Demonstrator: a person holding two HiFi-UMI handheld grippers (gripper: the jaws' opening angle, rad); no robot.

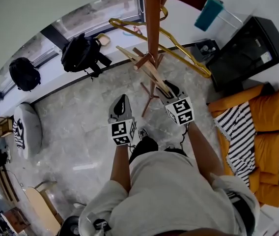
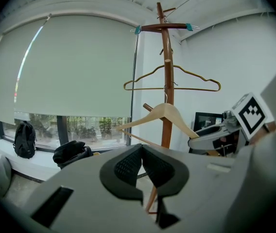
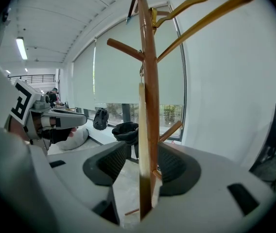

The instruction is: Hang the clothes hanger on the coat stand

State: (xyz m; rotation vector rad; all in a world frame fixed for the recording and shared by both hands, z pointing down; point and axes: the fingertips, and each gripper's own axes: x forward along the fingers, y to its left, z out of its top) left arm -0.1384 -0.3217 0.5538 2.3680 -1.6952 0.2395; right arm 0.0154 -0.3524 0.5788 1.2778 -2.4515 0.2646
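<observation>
**Right gripper** point(image 3: 139, 152): jaws apart. The wooden hanger point(image 3: 141, 144) stands edge-on between them, with a gap at each pad, so I grip nothing. Directly behind the hanger, just past my jaw tips, rises the coat stand point(image 3: 150, 81).

**Left gripper** point(image 2: 142, 152): jaws closed together and empty. It is held off to the left of the right gripper, well short of the stand, and takes no part.

**Progress:** the wooden hanger's hook appears to sit on a lower peg of the stand, and the hanger seems to carry its own weight. I judge the hanging itself done. What is left is to draw the right gripper back without brushing the hanger off its peg.

**Count:**
- One coat stand.
- Two hangers: the wooden one between my right jaws, and a golden hanger point(image 3: 201, 23) on the stand, above and beyond them.
- Two grippers.
- Two black bags: backpack point(image 2: 25, 139) and bag point(image 2: 72, 152), far ahead of the left gripper by the window.
</observation>
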